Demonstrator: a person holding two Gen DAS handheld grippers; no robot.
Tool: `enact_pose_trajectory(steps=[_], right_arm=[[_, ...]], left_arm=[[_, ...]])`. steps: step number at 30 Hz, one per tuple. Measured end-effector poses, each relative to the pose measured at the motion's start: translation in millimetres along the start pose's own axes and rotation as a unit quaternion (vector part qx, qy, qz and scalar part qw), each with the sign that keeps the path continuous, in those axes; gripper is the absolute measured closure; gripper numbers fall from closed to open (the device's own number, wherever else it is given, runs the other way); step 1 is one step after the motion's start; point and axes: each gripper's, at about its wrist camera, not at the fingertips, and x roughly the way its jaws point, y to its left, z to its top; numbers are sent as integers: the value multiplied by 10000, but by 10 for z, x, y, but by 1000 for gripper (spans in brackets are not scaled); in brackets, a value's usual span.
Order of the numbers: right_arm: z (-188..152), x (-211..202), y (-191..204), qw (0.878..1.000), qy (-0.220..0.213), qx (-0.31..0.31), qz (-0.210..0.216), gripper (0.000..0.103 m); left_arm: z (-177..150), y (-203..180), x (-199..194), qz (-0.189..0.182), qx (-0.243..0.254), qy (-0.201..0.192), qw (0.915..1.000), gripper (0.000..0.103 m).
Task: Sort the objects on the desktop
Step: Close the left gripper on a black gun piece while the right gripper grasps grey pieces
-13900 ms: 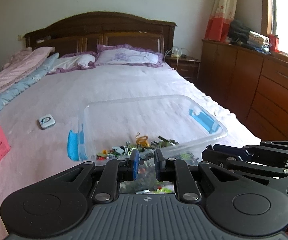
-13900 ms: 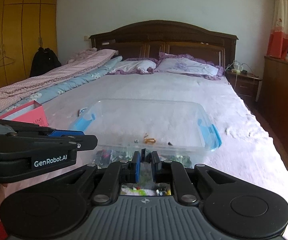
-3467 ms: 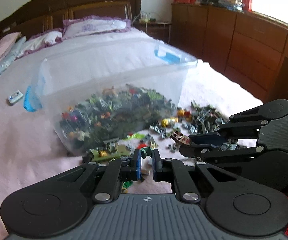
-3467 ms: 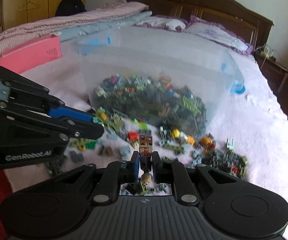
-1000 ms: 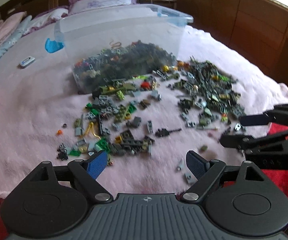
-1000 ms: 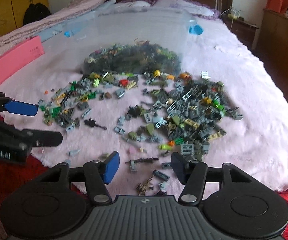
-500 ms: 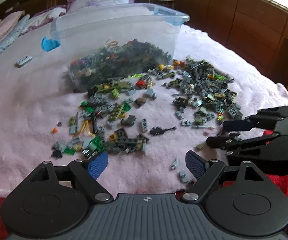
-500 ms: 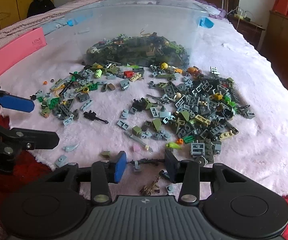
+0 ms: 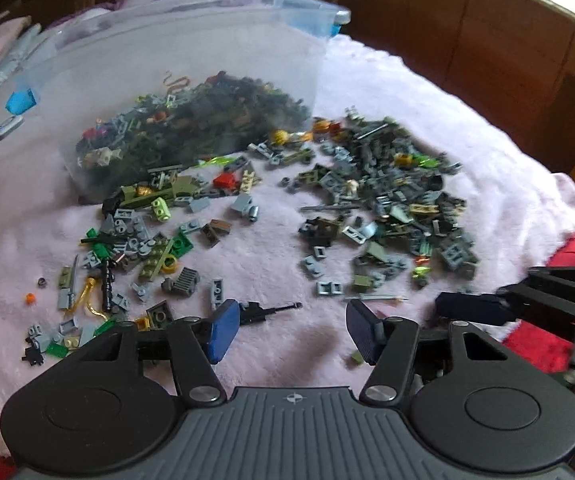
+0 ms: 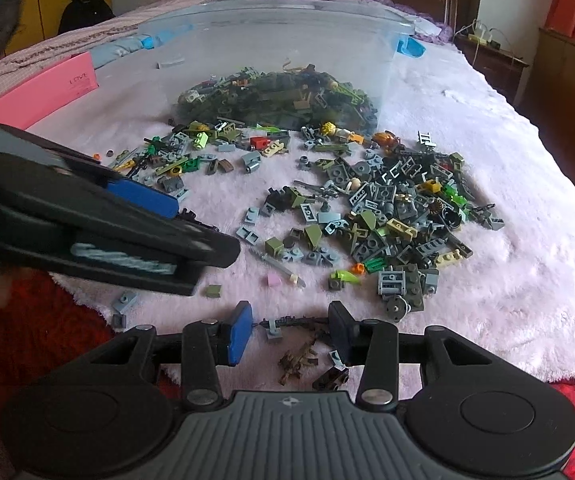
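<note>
Bricks [image 9: 387, 208] lie scattered over the pale fluffy blanket [image 9: 467, 120] across the middle of the left wrist view, spilling from the tipped clear bin [image 9: 191, 40] at upper centre. At the bottom, the left hand-held gripper [image 9: 293, 326] has its jaws closing with only bare blanket between them; a black toy gun [image 9: 267, 311] lies just beside its left pad, outside the gap. The right hand-held gripper [image 9: 471, 308] enters at lower right.

In the right wrist view, the same heap of bricks fills the centre, the bin at the top, a pink box [image 10: 43, 88] at upper left. The right hand-held gripper [image 10: 291, 330] at the bottom stands part open around a slim dark piece [image 10: 287, 322]; whether the pads touch it I cannot tell. The left hand-held gripper [image 10: 159, 220] crosses the left side.

Risks, as I judge them: the left jaws may close on blanket pile and miss the gun, since it sits off-centre; the thin dark piece could twist out of a loose pinch; and the two grippers, working close together, might collide.
</note>
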Motion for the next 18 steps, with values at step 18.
enact_pose_trajectory(steps=[18], right_arm=[[-39, 3, -29, 9998, -117, 127, 77, 58]], left_arm=[[-45, 58, -33, -59, -128, -54, 9999, 30]])
